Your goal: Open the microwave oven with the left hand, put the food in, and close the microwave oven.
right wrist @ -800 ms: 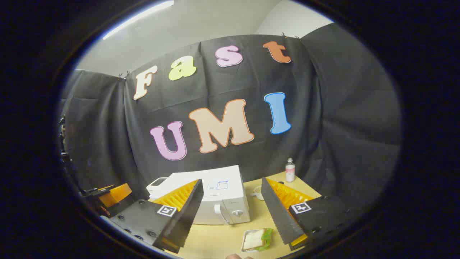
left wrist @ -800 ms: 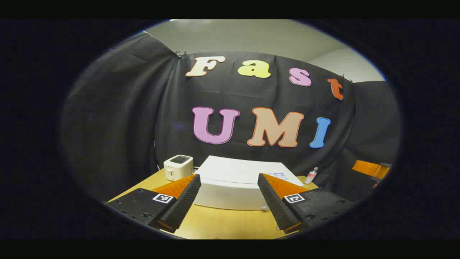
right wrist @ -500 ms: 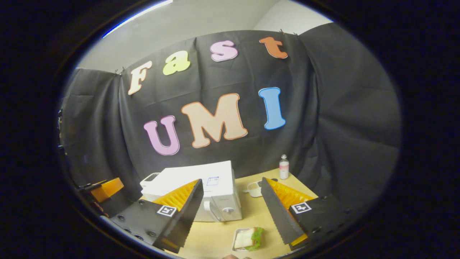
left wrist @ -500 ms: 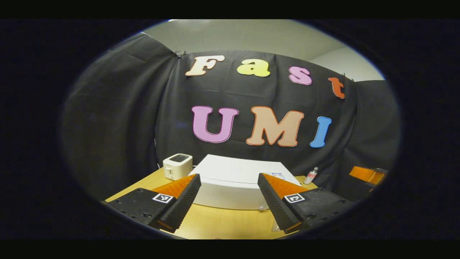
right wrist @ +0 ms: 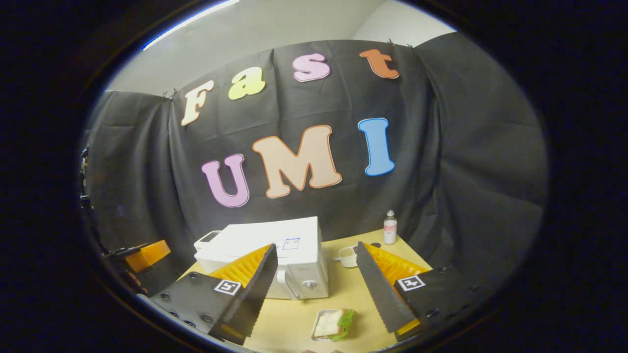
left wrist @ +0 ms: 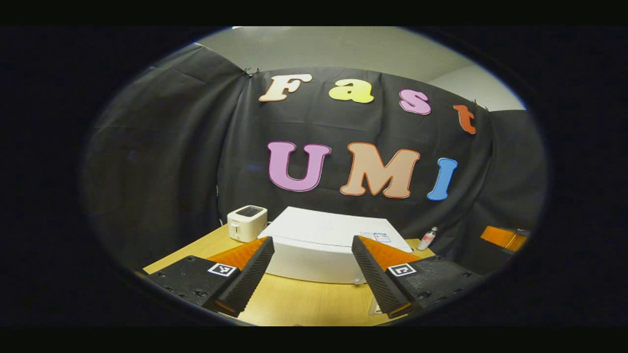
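A white microwave oven [left wrist: 324,242] stands shut on the wooden table [left wrist: 304,304], straight ahead of my left gripper [left wrist: 309,274], which is open and holds nothing. In the right gripper view the microwave [right wrist: 284,250] shows its door handle [right wrist: 287,284] and a round knob [right wrist: 309,283]. A sandwich with green lettuce lies in a small white tray [right wrist: 331,325] on the table in front of the microwave. My right gripper [right wrist: 319,289] hangs open above it, empty. The other gripper [right wrist: 142,257] shows at the far left of the right gripper view.
A white toaster [left wrist: 247,223] stands left of the microwave. A small clear bottle [right wrist: 390,228] and a small white cup [right wrist: 348,256] sit at the back right of the table. The table's near edge runs under both grippers.
Both views have shifted slightly: the left gripper view has panned left, and the right gripper has drifted so the sandwich tray and microwave sit a little higher in its view. Both grippers stay open.
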`<state>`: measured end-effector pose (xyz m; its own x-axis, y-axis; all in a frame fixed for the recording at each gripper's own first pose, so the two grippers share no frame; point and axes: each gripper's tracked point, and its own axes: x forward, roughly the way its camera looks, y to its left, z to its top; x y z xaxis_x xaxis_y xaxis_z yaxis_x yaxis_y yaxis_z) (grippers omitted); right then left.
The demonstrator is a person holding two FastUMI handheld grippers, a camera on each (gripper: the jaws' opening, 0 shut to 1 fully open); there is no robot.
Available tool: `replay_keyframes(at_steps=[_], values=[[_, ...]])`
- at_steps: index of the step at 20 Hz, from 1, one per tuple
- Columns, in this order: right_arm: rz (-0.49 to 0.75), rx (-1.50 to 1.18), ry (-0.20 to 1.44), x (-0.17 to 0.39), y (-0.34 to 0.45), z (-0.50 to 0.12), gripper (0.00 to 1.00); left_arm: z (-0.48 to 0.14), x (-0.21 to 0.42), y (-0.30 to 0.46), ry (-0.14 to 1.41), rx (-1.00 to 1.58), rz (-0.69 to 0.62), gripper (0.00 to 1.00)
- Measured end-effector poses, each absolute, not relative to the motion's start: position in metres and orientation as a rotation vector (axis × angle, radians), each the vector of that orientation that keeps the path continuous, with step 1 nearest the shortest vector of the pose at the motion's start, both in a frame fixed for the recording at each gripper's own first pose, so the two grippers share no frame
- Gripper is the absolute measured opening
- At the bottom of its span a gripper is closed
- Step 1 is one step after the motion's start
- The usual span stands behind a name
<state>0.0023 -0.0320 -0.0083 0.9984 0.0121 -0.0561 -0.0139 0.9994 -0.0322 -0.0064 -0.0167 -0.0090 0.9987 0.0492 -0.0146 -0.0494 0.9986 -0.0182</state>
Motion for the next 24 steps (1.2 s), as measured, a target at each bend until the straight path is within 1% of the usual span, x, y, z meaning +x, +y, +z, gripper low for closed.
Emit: replay_keyframes(at_steps=[5,7,8,9,18,20,24], values=[[-0.018,-0.024,0.031,-0.001,-0.047,0.000,0.91,-0.028,0.005,-0.031,0.045,-0.016,0.003,0.96],[-0.038,-0.020,0.033,-0.004,-0.053,-0.002,0.91,-0.052,0.012,-0.043,0.101,-0.017,-0.037,0.96],[-0.049,-0.018,0.036,-0.006,-0.056,-0.003,0.91,-0.065,0.016,-0.050,0.132,-0.019,-0.061,0.99],[-0.062,-0.017,0.039,-0.008,-0.061,-0.006,0.91,-0.080,0.020,-0.057,0.165,-0.018,-0.084,0.96],[-0.185,0.009,0.075,-0.030,-0.095,-0.026,0.91,-0.230,0.051,-0.092,0.512,-0.009,-0.197,0.97],[-0.215,0.010,0.076,-0.035,-0.103,-0.027,0.91,-0.252,0.058,-0.096,0.569,0.004,-0.208,0.95],[-0.267,0.026,0.070,-0.042,-0.115,-0.030,0.91,-0.277,0.075,-0.115,0.621,0.058,-0.259,0.95]])
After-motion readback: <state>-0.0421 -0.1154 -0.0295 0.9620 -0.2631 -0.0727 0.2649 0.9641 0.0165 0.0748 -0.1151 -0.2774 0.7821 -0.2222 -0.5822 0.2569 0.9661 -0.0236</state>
